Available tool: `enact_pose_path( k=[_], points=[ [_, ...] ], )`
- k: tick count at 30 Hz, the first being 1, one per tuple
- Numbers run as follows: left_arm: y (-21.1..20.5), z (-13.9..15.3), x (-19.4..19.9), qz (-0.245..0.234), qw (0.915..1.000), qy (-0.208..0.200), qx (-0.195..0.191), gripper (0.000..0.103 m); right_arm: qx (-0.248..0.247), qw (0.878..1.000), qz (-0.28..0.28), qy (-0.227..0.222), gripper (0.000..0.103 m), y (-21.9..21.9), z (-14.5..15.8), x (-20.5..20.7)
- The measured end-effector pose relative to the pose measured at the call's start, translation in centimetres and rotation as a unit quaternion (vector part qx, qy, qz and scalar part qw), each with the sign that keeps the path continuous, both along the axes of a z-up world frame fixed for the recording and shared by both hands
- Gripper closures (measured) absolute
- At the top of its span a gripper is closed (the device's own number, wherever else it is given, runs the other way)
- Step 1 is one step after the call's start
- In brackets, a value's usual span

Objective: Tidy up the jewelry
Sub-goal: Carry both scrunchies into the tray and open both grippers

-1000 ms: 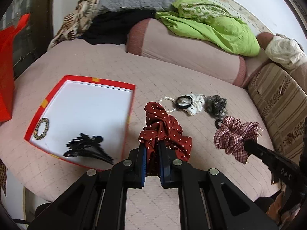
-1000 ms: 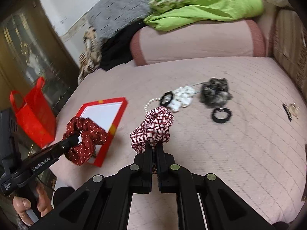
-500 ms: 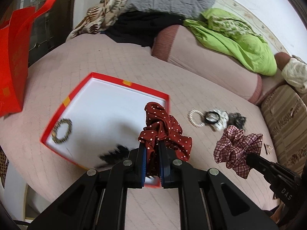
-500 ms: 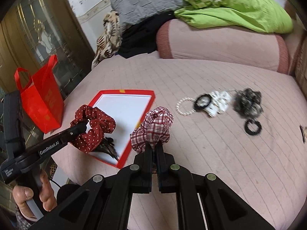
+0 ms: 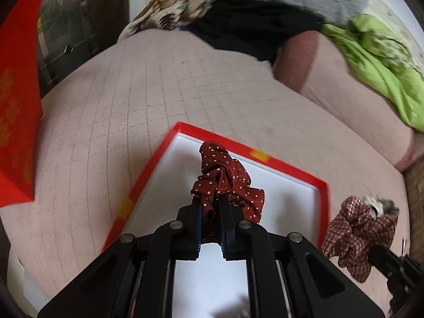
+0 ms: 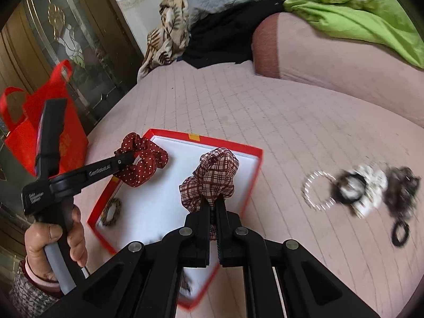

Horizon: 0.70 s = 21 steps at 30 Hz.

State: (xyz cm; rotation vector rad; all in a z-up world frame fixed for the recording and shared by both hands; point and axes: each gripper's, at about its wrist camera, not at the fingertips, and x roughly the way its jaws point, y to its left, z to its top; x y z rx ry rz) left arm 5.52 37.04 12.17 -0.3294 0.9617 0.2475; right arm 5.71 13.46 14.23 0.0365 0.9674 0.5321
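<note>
Two grippers are hovering over the red tray [image 6: 233, 146] on the bed [image 6: 265, 111]. Left gripper [image 5: 210, 198] is pinching the dotted scrunchie [image 5: 225, 177] tight; right gripper [image 6: 213, 204] is clamping the plaid scrunchie [image 6: 212, 177]. Lowering both before releasing, clear of the beaded bracelet [image 6: 111, 212], is looking wisest.

A pink quilted bed [image 6: 265, 122] carries everything. On it lies a red-rimmed tray [image 6: 233, 145] with a white floor. Well to its right lie a pearl bracelet [image 6: 316, 189], a black hair tie [image 6: 400, 232] and a blurred cluster of scrunchies [image 6: 371, 185]. A pink bolster [image 6: 331, 55] rests along the far edge under a green cloth [image 6: 357, 18].
</note>
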Motion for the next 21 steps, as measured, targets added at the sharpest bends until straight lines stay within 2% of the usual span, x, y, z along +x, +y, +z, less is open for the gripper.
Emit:
enact_pose_path(
  k=[5,12,15,16,17,18,20,21],
  points=[
    [1.9,-2.8,3.3,0.017,0.9995,0.028,-0.001,0.093,0.008,1.000,-0.005,0.024,0.098,1.9,-3.0,4.1],
    [3.3,-5.0,5.7,0.030,0.9987,0.040,-0.002,0.092,0.008,0.998,-0.024,0.063,0.098,1.8,-6.9,6.8],
    [3.5,-5.3,5.9,0.040,0.9985,0.038,-0.005,0.085,-0.007,0.998,-0.025,0.061,0.095,1.7,-7.7,6.9],
    [3.5,-5.2,5.8,0.040,0.9985,0.037,-0.005,0.078,-0.009,0.998,-0.027,0.059,0.095,1.6,-7.7,6.9],
    [3.6,-5.1,5.7,0.044,0.9984,0.036,-0.005,0.069,-0.011,0.998,-0.027,0.058,0.091,1.5,-7.8,6.8],
    [3.6,-5.0,5.5,0.046,0.9984,0.033,-0.005,0.065,-0.010,0.998,-0.025,0.059,0.076,1.4,-7.7,6.8],
    [3.7,-4.4,5.0,0.050,0.9984,0.024,-0.008,0.062,-0.007,0.998,-0.027,0.050,0.054,1.0,-7.2,6.4],
    [3.8,-4.0,4.8,0.052,0.9984,0.021,-0.011,0.060,-0.002,0.999,-0.027,0.045,0.048,0.9,-6.9,6.2]
  ],
)
